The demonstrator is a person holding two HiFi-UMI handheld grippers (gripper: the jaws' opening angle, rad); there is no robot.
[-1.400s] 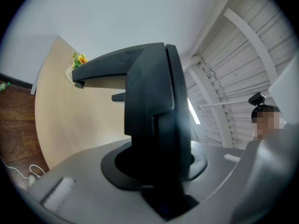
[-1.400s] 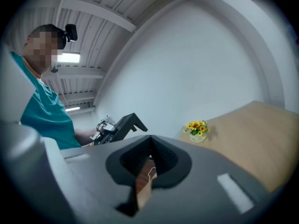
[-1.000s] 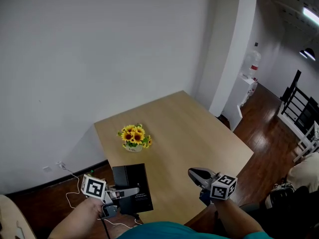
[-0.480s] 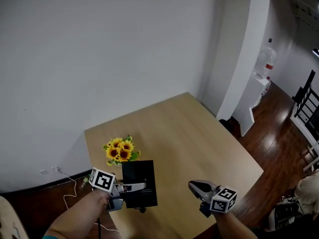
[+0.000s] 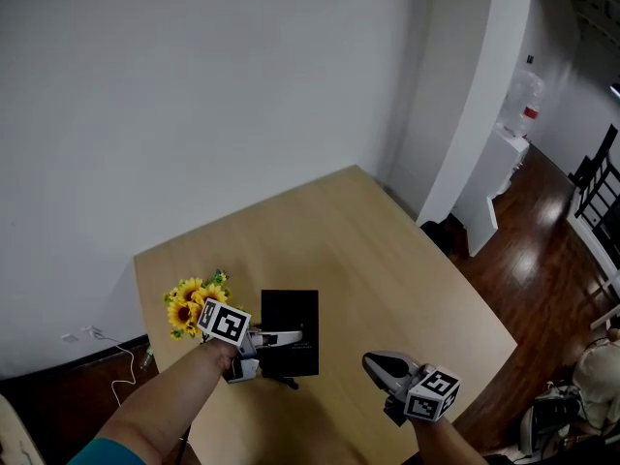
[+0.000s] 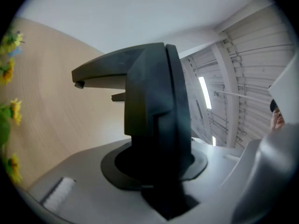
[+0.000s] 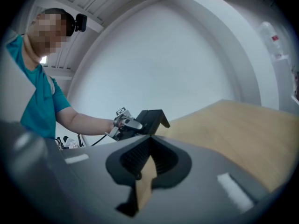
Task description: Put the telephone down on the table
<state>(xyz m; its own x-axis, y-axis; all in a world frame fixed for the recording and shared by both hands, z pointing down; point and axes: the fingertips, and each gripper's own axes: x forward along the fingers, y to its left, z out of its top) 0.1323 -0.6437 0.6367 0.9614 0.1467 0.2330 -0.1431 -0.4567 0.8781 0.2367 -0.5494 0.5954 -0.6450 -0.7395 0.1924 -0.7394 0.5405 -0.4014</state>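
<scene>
Telephone, a black flat set, is pinched in the left tool at the lower left of the head view. It seems to hang a little above the worktop, not resting on it, and its long side points away from the person, toward the upper part of the frame. The worktop lies directly under it, so I judge that the coming move is mainly downward. The sunflowers stand just beside it on the left, and their pot is hardly visible. The right tool, at the lower right, is pressed together at the tips with nothing in it. It is well apart from the telephone, so the left hand is the nearer one.
</scene>
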